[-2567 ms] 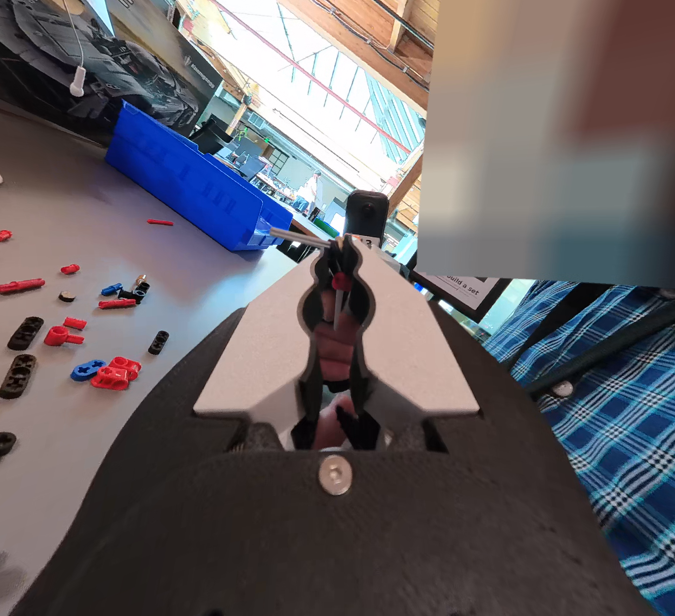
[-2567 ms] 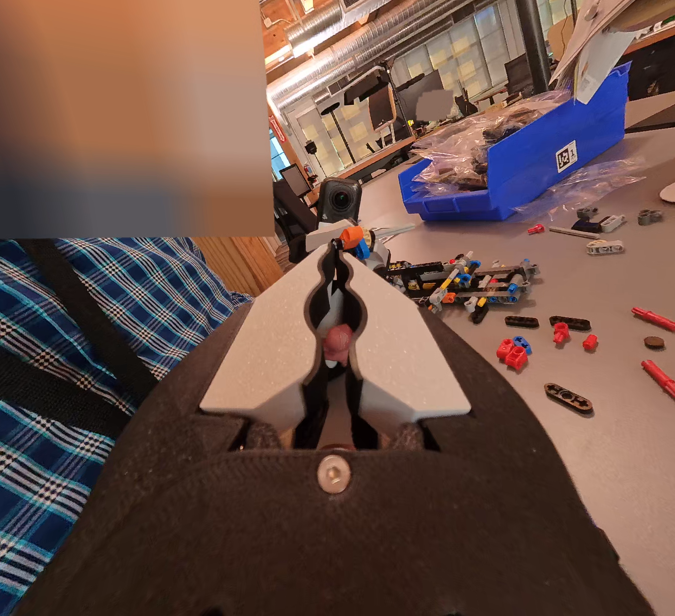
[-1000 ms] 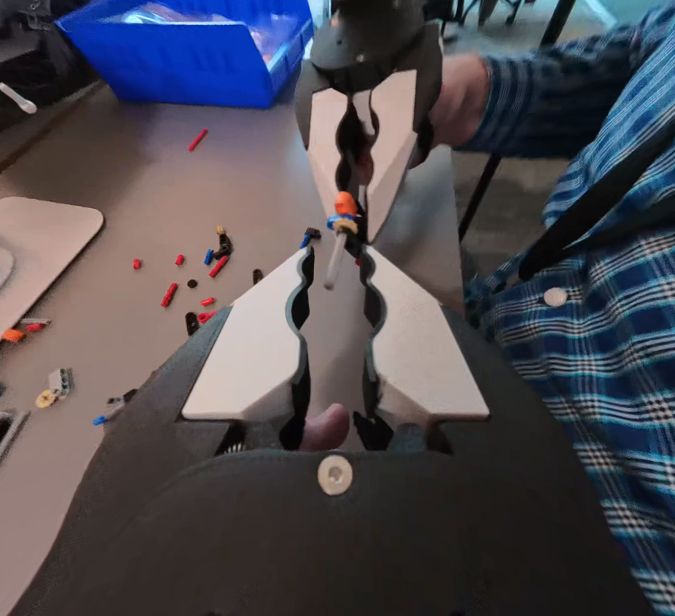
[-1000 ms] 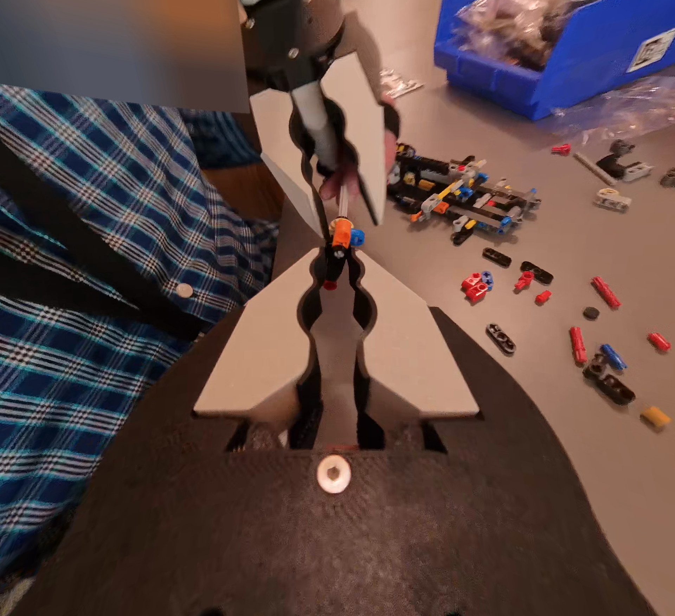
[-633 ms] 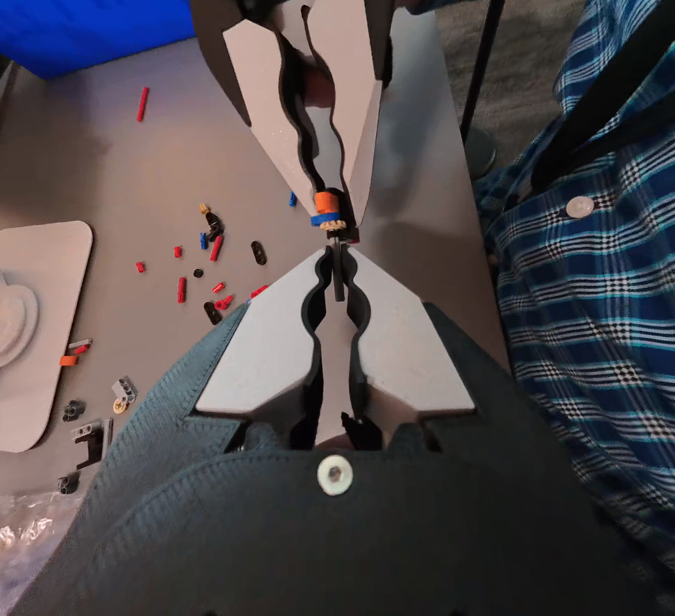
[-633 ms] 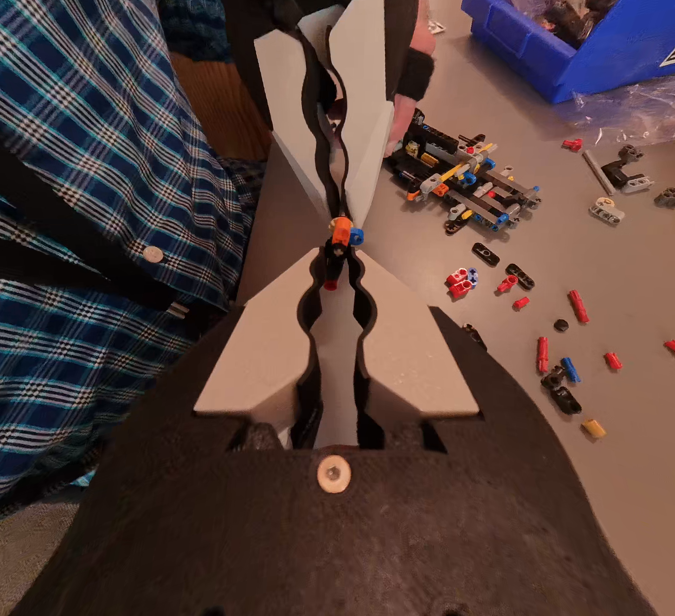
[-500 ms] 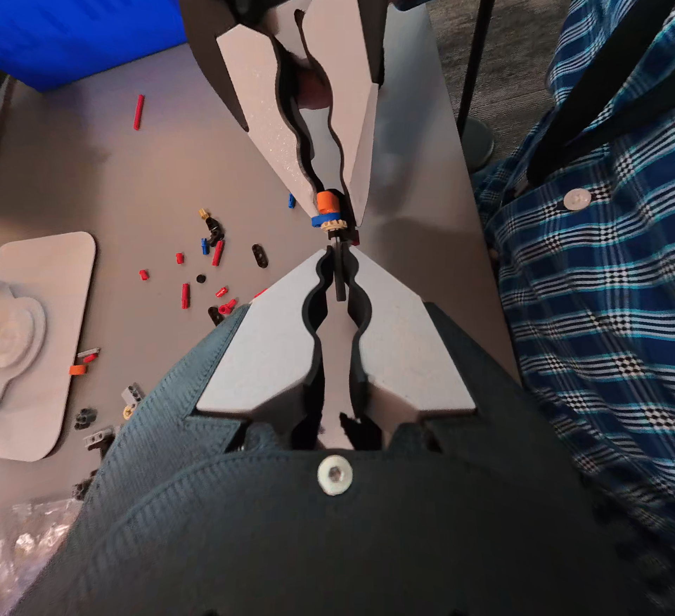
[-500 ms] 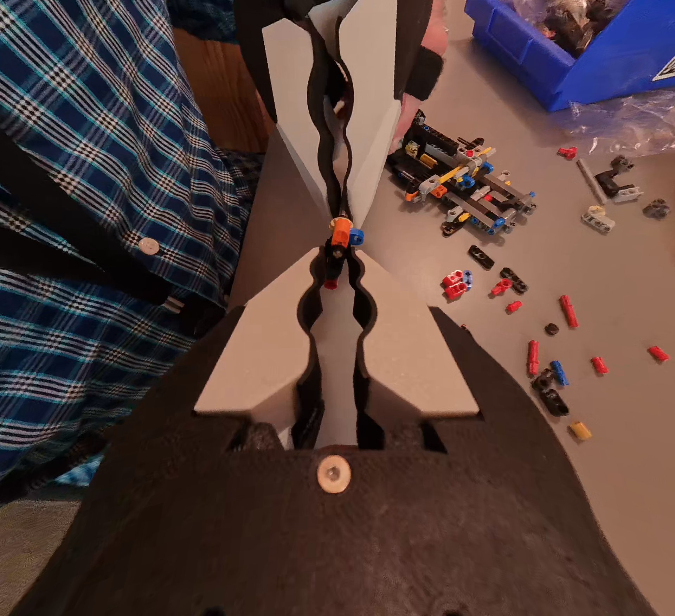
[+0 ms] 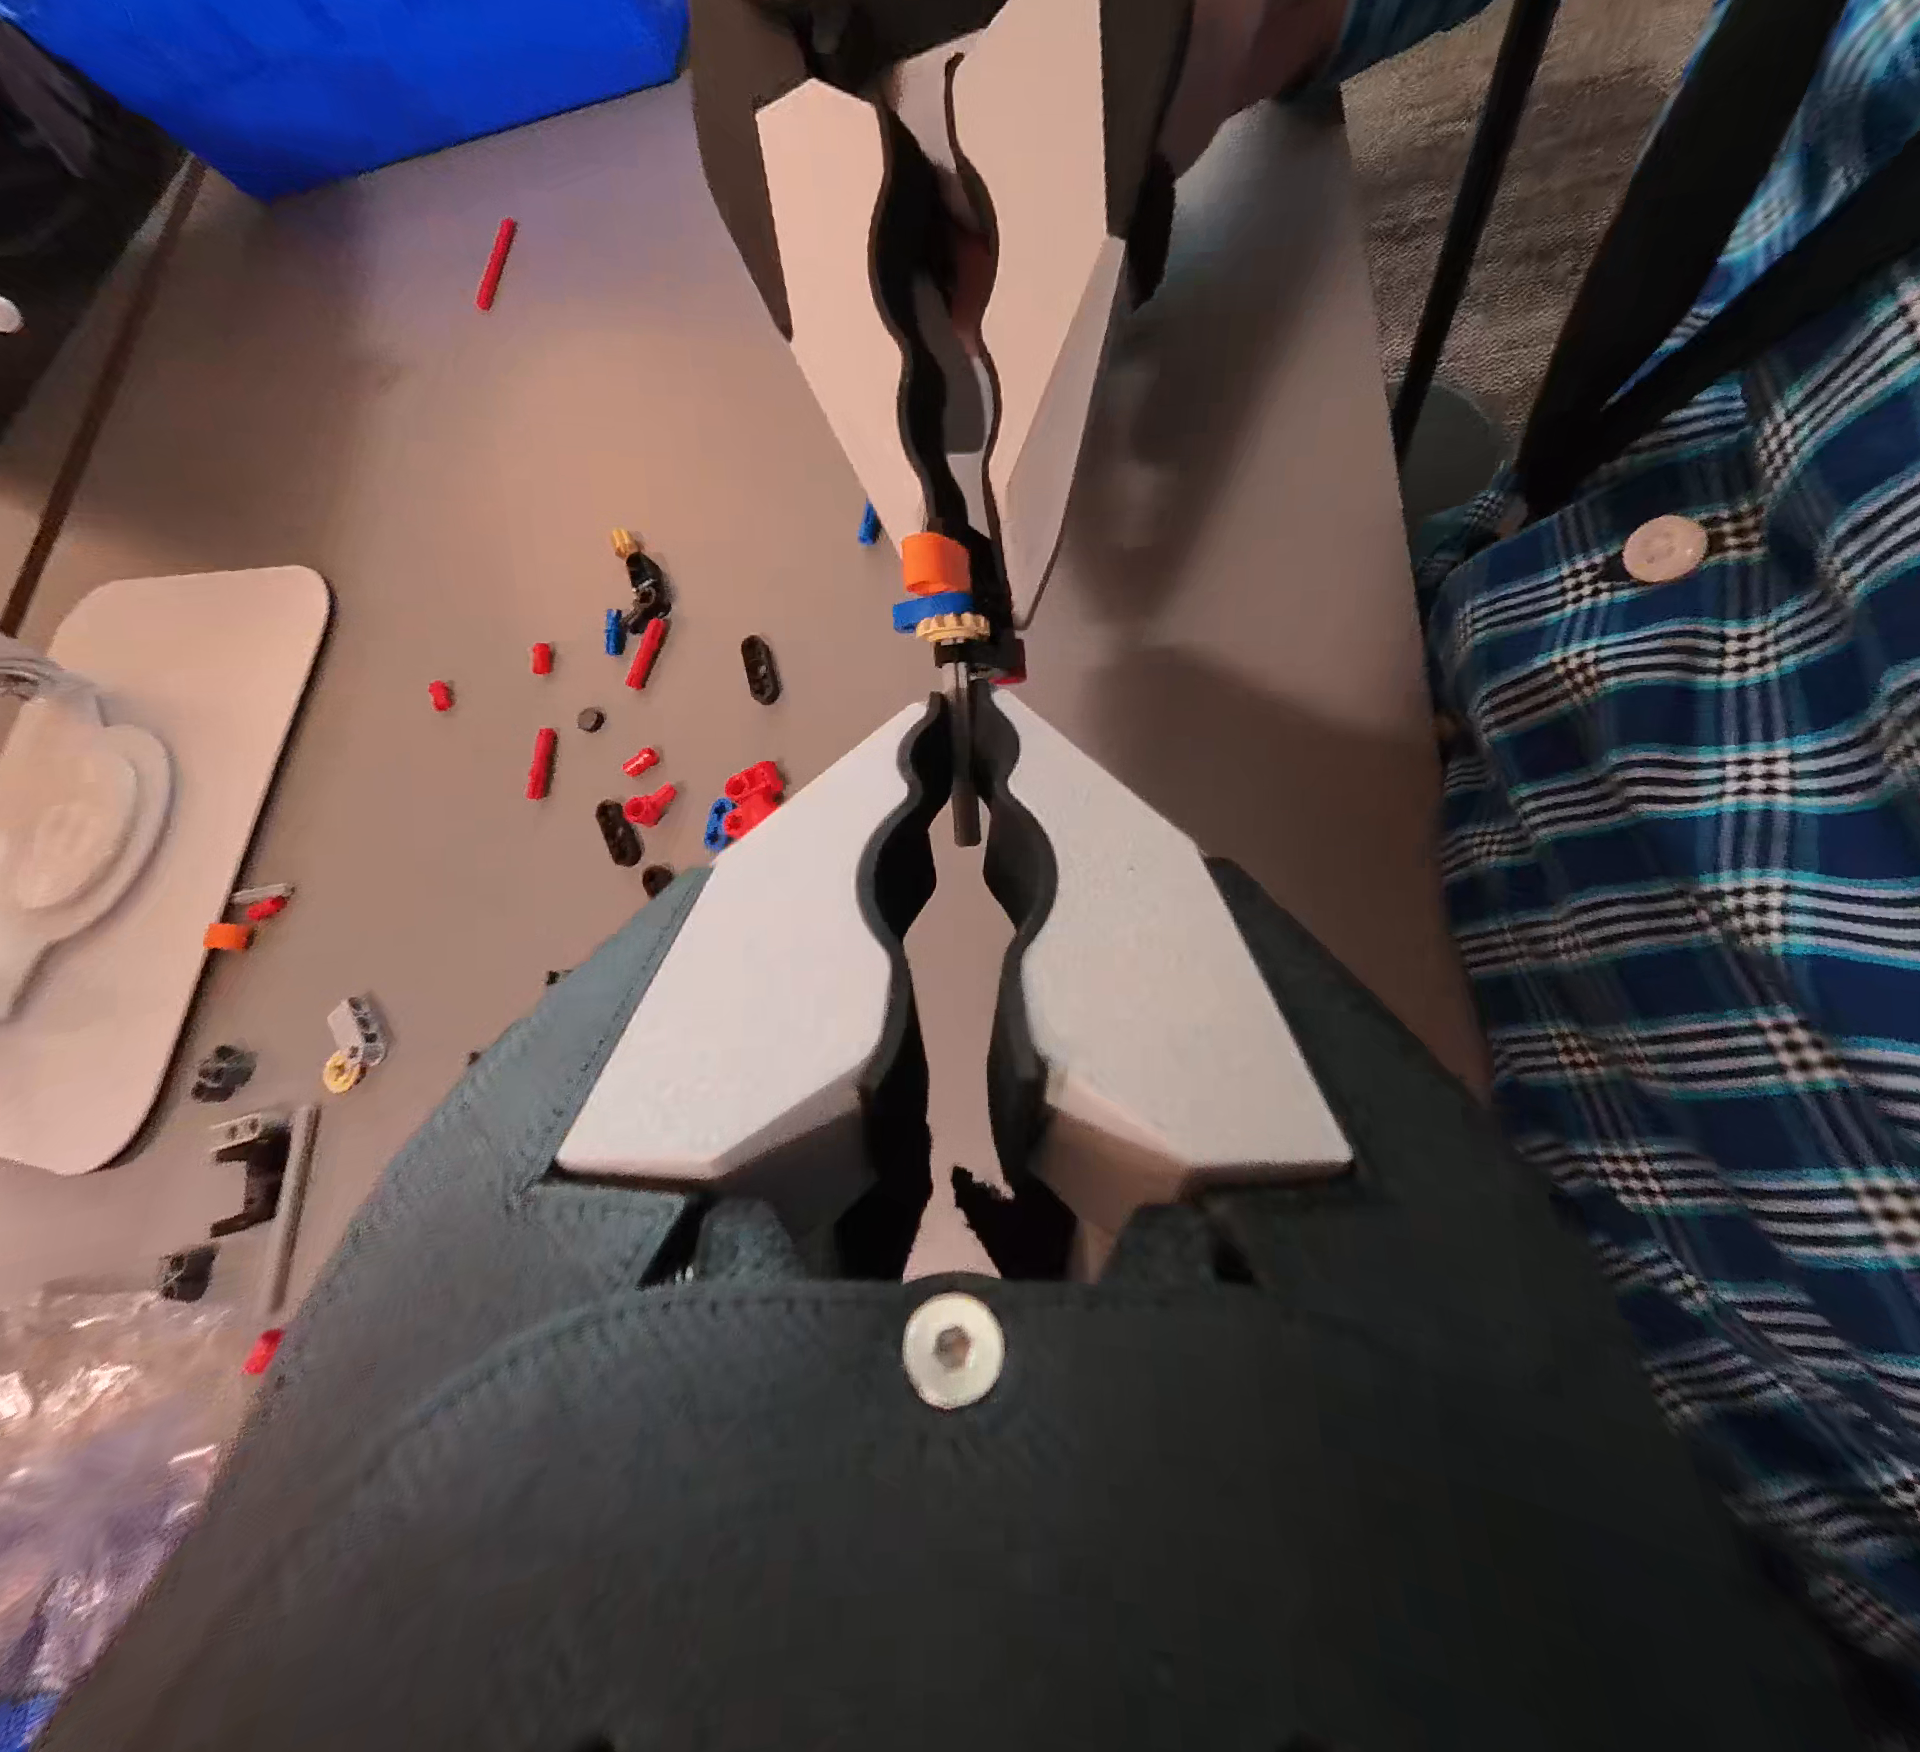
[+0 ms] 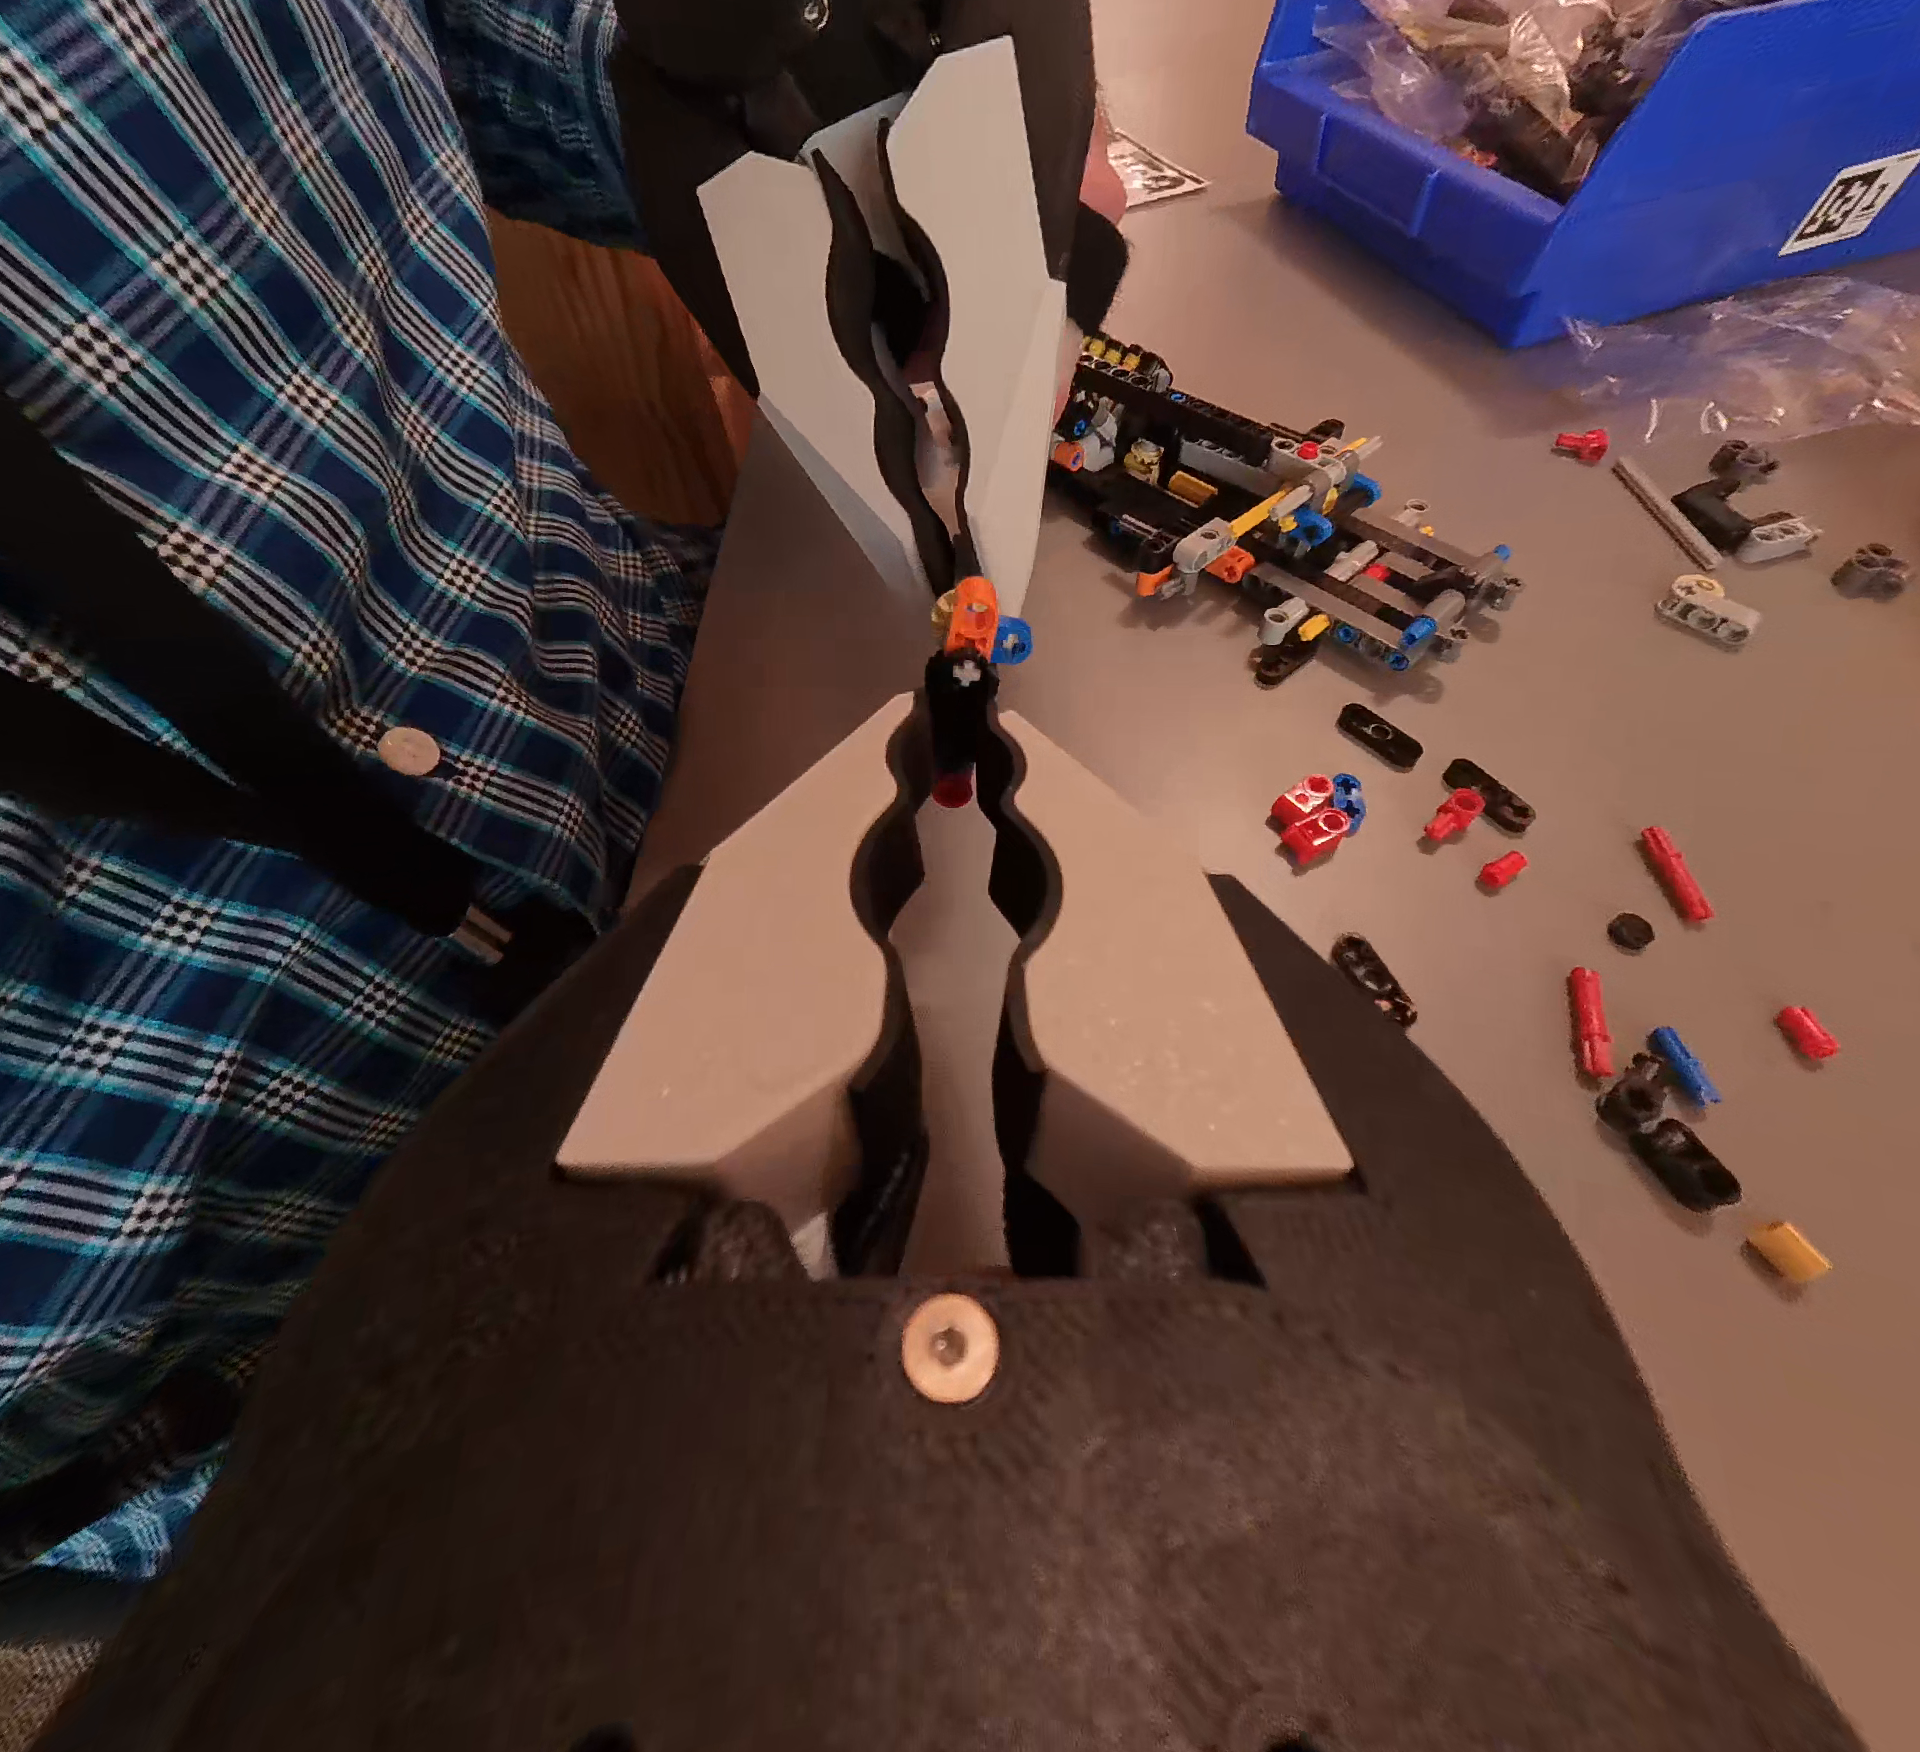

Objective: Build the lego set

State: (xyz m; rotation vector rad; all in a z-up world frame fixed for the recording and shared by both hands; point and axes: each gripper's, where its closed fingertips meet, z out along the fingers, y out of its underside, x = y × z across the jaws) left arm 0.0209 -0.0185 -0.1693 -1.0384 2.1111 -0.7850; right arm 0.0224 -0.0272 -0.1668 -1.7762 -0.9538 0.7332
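Two grippers meet tip to tip above the near edge of the grey desk (image 10: 1766, 1390), sharing one small lego sub-assembly (image 10: 971, 653). Seen from the left wrist, the left gripper (image 9: 961, 746) is pinched on the dark axle (image 9: 964, 788) at the lower end of that piece, while the right gripper (image 9: 961, 559) comes down from above. Seen from the right wrist, the right gripper (image 10: 961, 736) is pressed on the black connector with a red tip (image 10: 951, 746); one orange, one blue and one tan part stack beyond it, running into the left gripper (image 10: 961, 559). One partly built chassis (image 10: 1278, 528) lies near the desk's middle, one blue bin (image 10: 1662, 227) holding clear bags of parts at its far edge. Loose pieces are scattered between: roughly seven red pins, four black links, one yellow piece (image 10: 1787, 1253) near the right edge.
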